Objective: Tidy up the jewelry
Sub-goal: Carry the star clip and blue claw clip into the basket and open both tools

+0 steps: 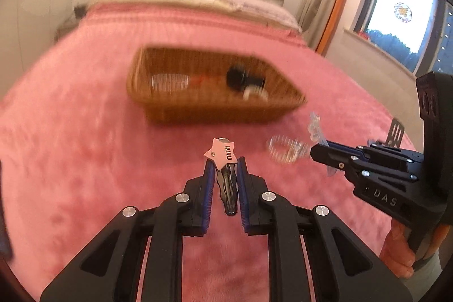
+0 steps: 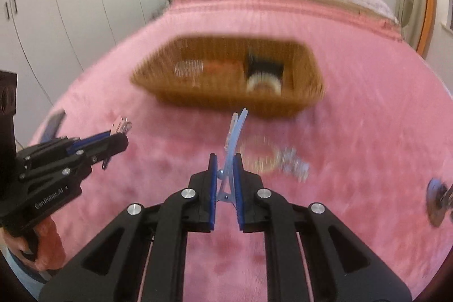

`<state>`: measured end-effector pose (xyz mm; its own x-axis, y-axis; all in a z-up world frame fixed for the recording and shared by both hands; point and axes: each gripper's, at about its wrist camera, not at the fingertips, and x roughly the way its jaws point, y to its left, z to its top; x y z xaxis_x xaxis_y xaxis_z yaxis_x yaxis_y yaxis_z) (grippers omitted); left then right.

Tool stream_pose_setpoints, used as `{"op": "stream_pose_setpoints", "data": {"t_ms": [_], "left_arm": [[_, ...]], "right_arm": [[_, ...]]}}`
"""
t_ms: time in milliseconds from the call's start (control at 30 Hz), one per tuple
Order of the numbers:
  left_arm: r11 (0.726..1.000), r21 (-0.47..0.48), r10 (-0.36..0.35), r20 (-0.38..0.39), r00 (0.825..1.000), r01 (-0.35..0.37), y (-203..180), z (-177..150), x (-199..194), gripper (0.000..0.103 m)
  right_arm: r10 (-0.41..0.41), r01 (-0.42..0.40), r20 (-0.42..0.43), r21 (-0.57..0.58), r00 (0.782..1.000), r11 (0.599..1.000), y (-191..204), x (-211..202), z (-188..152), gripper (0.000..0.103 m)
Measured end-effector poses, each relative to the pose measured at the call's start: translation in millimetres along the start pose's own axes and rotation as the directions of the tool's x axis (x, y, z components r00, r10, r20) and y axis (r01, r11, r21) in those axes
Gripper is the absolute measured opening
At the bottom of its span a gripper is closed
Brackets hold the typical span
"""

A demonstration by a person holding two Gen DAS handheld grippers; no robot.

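My left gripper [image 1: 224,164] is shut on a hair clip with a pink star [image 1: 221,153], held above the pink blanket; it also shows at the left of the right wrist view, left gripper [image 2: 120,136] with the star clip [image 2: 121,127]. My right gripper [image 2: 225,162] is shut on a pale blue translucent hair clip [image 2: 233,135] that stands up between its pads; in the left wrist view the right gripper [image 1: 318,150] holds that blue clip [image 1: 314,126]. A clear beaded bracelet [image 2: 259,157] lies on the blanket just past the right fingertips. The wicker basket [image 1: 175,115] sits beyond both grippers.
The basket [image 2: 283,106] holds a clear bracelet [image 1: 170,81], something orange-red [image 2: 220,67] and a black and white item [image 2: 263,75]. A silvery piece [image 2: 437,200] lies at the right on the blanket. Pillows and headboard are at the far end; wardrobes left, window right.
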<state>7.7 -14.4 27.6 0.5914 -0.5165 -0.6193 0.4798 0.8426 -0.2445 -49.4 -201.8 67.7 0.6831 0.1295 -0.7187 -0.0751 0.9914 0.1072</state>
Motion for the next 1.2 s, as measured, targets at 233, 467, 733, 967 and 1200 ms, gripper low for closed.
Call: {"op": "stream_pose_setpoints", "data": {"t_ms": [233, 467, 733, 967, 1200], "left_arm": [[0.998, 0.064, 0.016, 0.108, 0.994, -0.023, -8.3, 71.0, -5.7, 0.014], [0.998, 0.035, 0.057, 0.08, 0.995, -0.06, 15.1, 120.8, 43.1, 0.014], [0.999, -0.02, 0.045, -0.006, 0.999, -0.045, 41.6, 123.4, 91.3, 0.014], [0.999, -0.025, 0.039, -0.044, 0.998, -0.04, 42.9, 113.6, 107.8, 0.014], [0.999, -0.026, 0.043, -0.061, 0.997, -0.045, 44.2, 108.0, 113.5, 0.015]], "right_arm": [[0.052, -0.053, 0.066, 0.022, 0.996, 0.998, -7.0, 0.8, 75.2, 0.009], [0.139, -0.138, -0.003, 0.091, 0.99, 0.986, -18.6, 56.7, 127.9, 0.009], [0.142, -0.123, -0.122, 0.154, 0.982, 0.98, -28.9, 117.5, 129.3, 0.009], [0.119, -0.092, -0.159, 0.169, 0.98, 0.981, -35.3, 135.4, 120.1, 0.009], [0.094, -0.066, -0.166, 0.165, 0.982, 0.984, -38.4, 138.9, 114.3, 0.01]]}}
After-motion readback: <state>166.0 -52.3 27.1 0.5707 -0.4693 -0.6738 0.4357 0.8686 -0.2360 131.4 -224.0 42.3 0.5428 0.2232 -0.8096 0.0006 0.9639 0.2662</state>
